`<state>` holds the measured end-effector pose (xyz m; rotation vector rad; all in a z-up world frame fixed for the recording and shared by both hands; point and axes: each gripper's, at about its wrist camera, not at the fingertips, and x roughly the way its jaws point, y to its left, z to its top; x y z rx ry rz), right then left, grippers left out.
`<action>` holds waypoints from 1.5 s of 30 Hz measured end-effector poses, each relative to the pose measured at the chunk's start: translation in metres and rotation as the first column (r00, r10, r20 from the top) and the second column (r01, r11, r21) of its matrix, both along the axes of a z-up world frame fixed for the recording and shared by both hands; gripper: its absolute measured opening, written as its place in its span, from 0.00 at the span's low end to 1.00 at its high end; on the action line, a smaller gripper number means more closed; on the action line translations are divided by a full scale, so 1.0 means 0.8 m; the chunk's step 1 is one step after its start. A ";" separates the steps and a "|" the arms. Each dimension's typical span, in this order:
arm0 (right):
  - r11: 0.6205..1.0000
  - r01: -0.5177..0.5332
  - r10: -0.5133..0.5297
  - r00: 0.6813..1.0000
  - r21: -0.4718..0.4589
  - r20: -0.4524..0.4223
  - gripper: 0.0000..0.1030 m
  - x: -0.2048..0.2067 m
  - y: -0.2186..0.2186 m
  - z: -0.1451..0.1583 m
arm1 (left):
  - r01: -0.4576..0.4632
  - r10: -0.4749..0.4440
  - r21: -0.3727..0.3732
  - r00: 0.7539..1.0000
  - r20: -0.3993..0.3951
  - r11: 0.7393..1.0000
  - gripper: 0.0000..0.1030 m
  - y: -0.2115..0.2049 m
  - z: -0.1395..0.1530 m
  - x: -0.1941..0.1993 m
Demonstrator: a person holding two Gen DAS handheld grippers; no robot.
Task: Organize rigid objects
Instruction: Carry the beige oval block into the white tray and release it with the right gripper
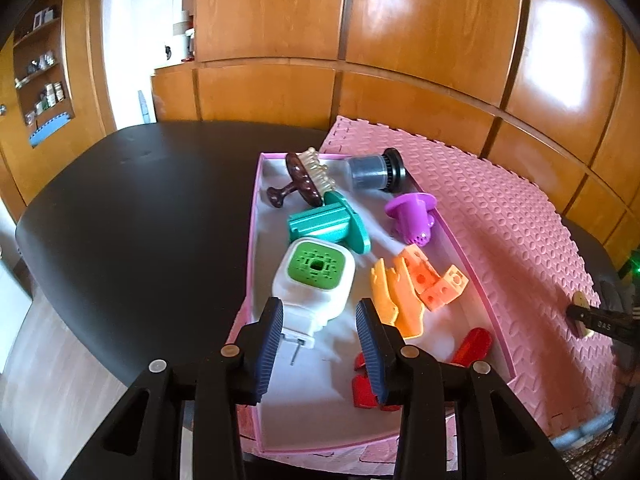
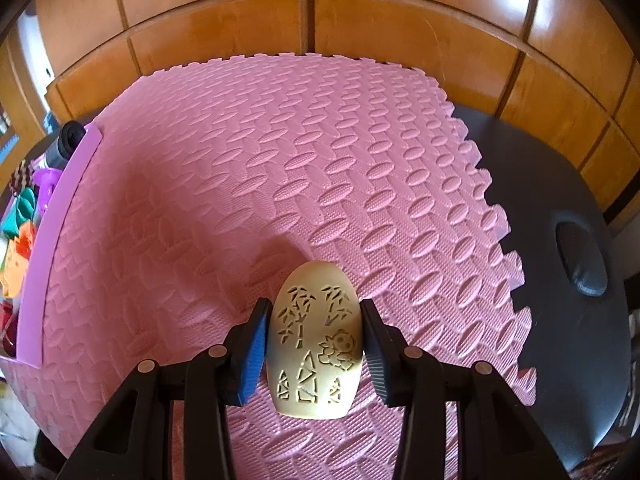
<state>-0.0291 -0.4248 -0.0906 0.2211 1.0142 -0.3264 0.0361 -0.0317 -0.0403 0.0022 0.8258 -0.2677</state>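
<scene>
Left gripper (image 1: 320,336) over the near end of a pink tray (image 1: 476,276), fingers spread, pads clear of the white plug-in device with a green top (image 1: 316,280) lying just ahead between them; nothing pinched. Device resting on the tray floor, its metal prongs toward the gripper. Around it in the tray: a teal flanged piece (image 1: 328,224) touching its far end, a brown brush with pale bristles (image 1: 306,178) beyond that, a grey and black cylinder (image 1: 374,172) at the far corner, a purple funnel-shaped piece (image 1: 412,212), orange and yellow cheese-like blocks (image 1: 416,284) to the right, and red pieces (image 1: 472,346) partly hidden behind the right finger. Tray sitting on a pink foam mat (image 1: 500,216) on a black table (image 1: 132,208).

Right gripper (image 2: 314,344) pinching a cream oval plaque with cut-out bamboo and panda (image 2: 314,340), blue pads pressed on both long edges, held over the mat, well apart from the tray at far left.
</scene>
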 end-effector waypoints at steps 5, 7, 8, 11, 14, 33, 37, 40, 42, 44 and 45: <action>0.999 -0.031 0.030 1.000 0.030 0.008 0.43 0.000 0.022 0.001 | -0.015 0.015 0.002 1.000 0.003 1.000 0.38 0.006 -0.002 -0.003; 0.997 -0.034 0.033 0.999 0.073 0.020 0.42 0.003 0.026 0.003 | -0.020 0.020 0.002 1.000 0.006 1.000 0.38 0.010 -0.002 -0.003; 0.994 -0.038 0.035 0.999 0.104 0.027 0.42 0.004 0.029 0.004 | -0.023 0.023 0.003 1.000 0.008 1.000 0.38 0.010 -0.002 -0.004; 0.989 -0.058 0.052 0.998 0.135 0.045 0.42 0.010 0.041 0.008 | -0.031 0.031 0.000 0.999 0.012 1.000 0.38 0.015 -0.001 -0.004; 0.984 -0.092 0.083 0.994 0.151 0.065 0.42 0.017 0.059 0.016 | -0.040 0.040 0.001 0.999 0.011 0.999 0.38 0.019 -0.002 -0.003; 0.851 -0.457 0.408 0.885 0.258 0.223 0.42 0.095 0.255 0.081 | -0.147 0.147 -0.011 0.989 0.023 0.989 0.38 0.061 -0.002 0.002; 0.843 -0.482 0.446 0.874 0.240 0.192 0.42 0.112 0.296 0.075 | -0.168 0.168 -0.015 0.986 0.021 0.986 0.38 0.072 -0.005 0.001; 0.843 -0.487 0.461 0.873 0.230 0.161 0.42 0.127 0.317 0.065 | -0.177 0.177 -0.017 0.984 0.018 0.984 0.38 0.078 -0.007 0.002; 0.845 -0.486 0.465 0.874 0.224 0.141 0.43 0.135 0.324 0.058 | -0.184 0.185 -0.019 0.983 0.015 0.983 0.38 0.082 -0.009 0.003; 0.844 -0.481 0.467 0.877 0.237 0.116 0.43 0.140 0.333 0.049 | -0.191 0.191 -0.020 0.982 0.010 0.981 0.38 0.085 -0.011 0.004; 0.840 -0.484 0.472 0.875 0.246 0.112 0.43 0.139 0.335 0.049 | -0.193 0.193 -0.021 0.981 0.008 0.981 0.38 0.086 -0.012 0.005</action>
